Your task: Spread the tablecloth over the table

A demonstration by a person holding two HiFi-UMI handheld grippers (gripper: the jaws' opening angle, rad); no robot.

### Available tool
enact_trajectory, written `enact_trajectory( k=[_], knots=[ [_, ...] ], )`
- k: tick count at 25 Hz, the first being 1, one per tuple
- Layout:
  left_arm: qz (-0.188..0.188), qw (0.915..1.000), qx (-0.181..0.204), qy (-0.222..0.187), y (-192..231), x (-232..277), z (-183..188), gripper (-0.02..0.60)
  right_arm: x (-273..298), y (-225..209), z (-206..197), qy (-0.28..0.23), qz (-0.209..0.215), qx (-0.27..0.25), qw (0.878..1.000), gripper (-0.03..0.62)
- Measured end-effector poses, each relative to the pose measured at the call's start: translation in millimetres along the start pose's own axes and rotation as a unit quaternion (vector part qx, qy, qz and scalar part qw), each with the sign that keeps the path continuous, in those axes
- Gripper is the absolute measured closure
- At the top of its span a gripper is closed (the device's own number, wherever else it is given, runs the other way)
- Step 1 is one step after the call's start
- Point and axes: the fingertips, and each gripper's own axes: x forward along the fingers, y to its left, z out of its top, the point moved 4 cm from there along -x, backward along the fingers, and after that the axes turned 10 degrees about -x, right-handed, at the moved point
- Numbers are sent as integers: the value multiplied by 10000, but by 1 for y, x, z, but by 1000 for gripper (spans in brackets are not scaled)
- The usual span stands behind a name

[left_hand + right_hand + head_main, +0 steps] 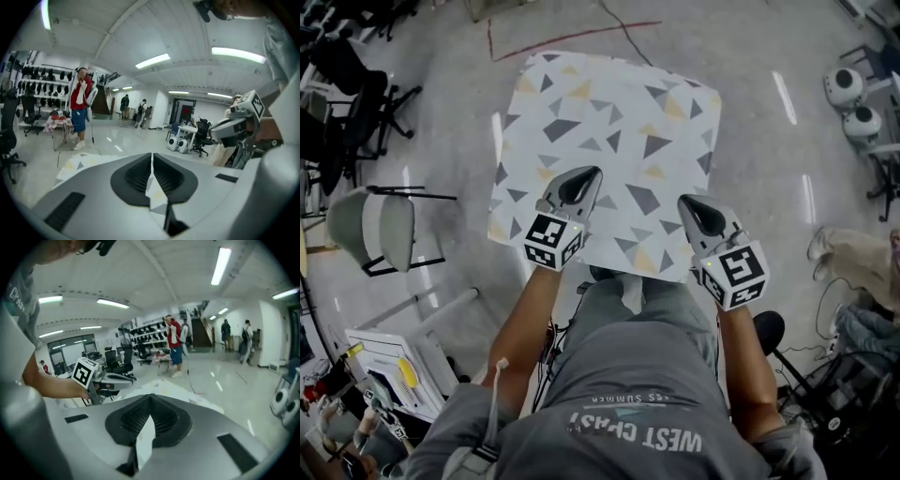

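Where the tablecloth lies: stretched out flat ahead of the person, white with grey and yellow triangles (whatever is under it is hidden).
Left gripper: clenched on the tablecloth's near edge, toward 7 o'clock, with a fold pinched between its jaws.
Right gripper: clamped on the same edge, toward 5 o'clock, fabric caught between the jaws.
Chair: on the floor at 9 o'clock, apart from the tablecloth.
Red line: on the floor at 12 o'clock.
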Motion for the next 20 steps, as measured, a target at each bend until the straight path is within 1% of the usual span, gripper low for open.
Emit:
enact_trajectory(
  k=[2, 5, 6, 8, 11, 14, 17, 20],
  knots=[
    [-103, 9992, 303, -221, -19, -25, 36, 569, -6, 18, 58, -438, 146, -465, 9979, 585],
    [-178, 9954, 773, -531, -45, -65, 83, 569, -21, 48, 134, -1107, 318, -990, 9884, 585],
    [-185, 9937, 913, -627, -53, -78, 96, 569, -27, 59, 154, -1286, 391, -1107, 9847, 585],
    [-188, 9902, 1130, -802, -67, -103, 118, 569, -39, 77, 185, -1490, 482, -1225, 9800, 586],
    [-192, 9859, 1301, -1033, -82, -133, 144, 569, -54, 91, 215, -1649, 456, -1277, 9769, 586],
    [-180, 9828, 1317, -1284, -89, -162, 163, 569, -63, 104, 233, -1764, 550, -1601, 9697, 586],
    [-62, 9800, 1401, -1409, -90, -190, 173, 569, -69, 122, 247, -1874, 676, -1805, 9632, 586],
    [133, 9773, 1522, -1465, -84, -212, 176, 569, -72, 134, 255, -1917, 723, -1838, 9614, 586]
  ],
)
